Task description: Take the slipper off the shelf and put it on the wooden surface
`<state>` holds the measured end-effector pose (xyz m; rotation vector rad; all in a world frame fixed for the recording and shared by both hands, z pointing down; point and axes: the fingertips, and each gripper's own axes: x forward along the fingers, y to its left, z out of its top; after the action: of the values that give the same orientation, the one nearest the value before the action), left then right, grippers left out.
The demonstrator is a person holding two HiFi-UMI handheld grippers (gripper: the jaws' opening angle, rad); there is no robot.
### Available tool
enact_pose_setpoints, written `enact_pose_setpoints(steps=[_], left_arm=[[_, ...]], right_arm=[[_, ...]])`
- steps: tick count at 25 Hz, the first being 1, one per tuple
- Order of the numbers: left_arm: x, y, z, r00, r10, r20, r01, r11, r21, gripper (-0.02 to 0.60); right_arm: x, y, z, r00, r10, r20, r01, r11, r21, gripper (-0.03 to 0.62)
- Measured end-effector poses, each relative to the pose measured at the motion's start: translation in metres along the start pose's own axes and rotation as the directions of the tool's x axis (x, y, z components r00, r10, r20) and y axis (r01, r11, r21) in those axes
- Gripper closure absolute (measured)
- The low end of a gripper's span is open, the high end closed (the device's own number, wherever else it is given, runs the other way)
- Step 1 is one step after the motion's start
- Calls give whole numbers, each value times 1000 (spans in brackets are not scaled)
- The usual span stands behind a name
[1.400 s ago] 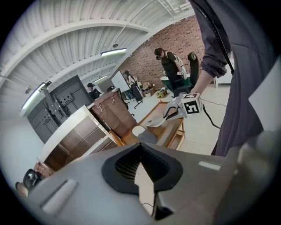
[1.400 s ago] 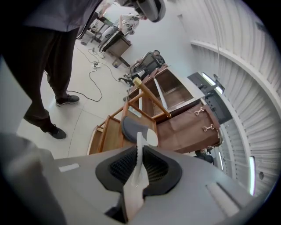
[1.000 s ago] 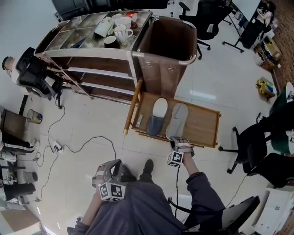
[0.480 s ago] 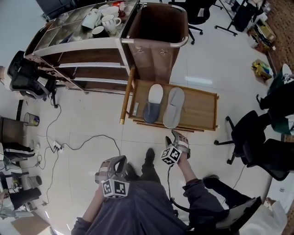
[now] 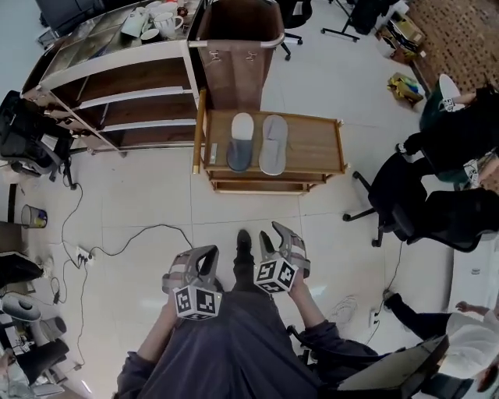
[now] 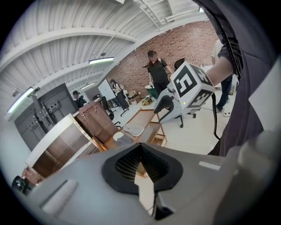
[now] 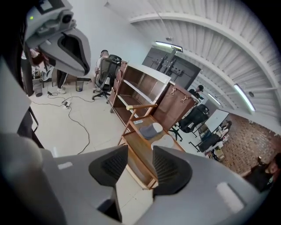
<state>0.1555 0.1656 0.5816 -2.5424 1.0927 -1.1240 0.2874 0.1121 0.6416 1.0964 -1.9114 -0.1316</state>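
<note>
1. The shelf unit (image 5: 117, 64) stands behind and to the left of the low wooden stand (image 5: 312, 144). No slipper is seen on its boards, and mugs (image 5: 152, 19) are crowded on its top.
2. A floor cable (image 5: 132, 240) is trailed in front of the stand, to its left. It could be caught by a foot if a step is taken that way.
3. The left gripper (image 5: 204, 257) is held well in front of the stand, close to the person's body. Its jaws are pressed together with nothing between them.
4. On the left half of the stand's top, the white-lined slipper (image 5: 240, 142) and the all-grey slipper (image 5: 274, 144) are laid side by side. The placing is therefore judged done.
5. The right gripper (image 5: 277, 236) is held in front of the stand and well apart from it. Its jaws are parted and closing on empty air, and only the distant stand shows through the gap.
6. Both slippers lie with their ends toward the stand's front edge. A knock to the stand from a forward step could slide one off.
7. An office chair (image 5: 390, 204) stands just right of the stand and could be struck if the person turns that way.
</note>
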Motion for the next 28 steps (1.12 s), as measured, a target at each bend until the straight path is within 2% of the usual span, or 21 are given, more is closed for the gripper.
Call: enact_pose_setpoints(steps=[3,7,9,12,15,21,25,28], left_arm=[[-41,-20,-18,1000,-6,31,7,999,-42,565],[-91,-52,-54,1000,-21,12,22,998,-64,565],[-108,-63,-63,999,-31,8,31,995,-93,565],[-124,-69,-64,999,-45,11,46,986,-159,565],[-125,-61,-57,998,-57,4,57,983,-174,565],[-119,-43,-47,998,-68,-10,65,986,-155,558],[-121,-26,-32,999,-38,11,39,991,-128,555],[-125,-15,-22,999,-3,35,7,993,-115,554]], right_arm=[[-53,31,9,999,-32,4,32,998,46,424],[-122,73,22,998,-61,29,58,993,101,464],[-151,87,28,997,-70,42,64,989,136,529],[-183,104,33,997,-60,47,51,984,170,591],[-191,112,38,999,-14,49,4,979,202,591],[-171,109,51,999,25,23,-29,988,155,592],[-163,97,72,999,19,39,-22,996,89,592],[-160,85,93,997,-8,72,2,997,78,592]])
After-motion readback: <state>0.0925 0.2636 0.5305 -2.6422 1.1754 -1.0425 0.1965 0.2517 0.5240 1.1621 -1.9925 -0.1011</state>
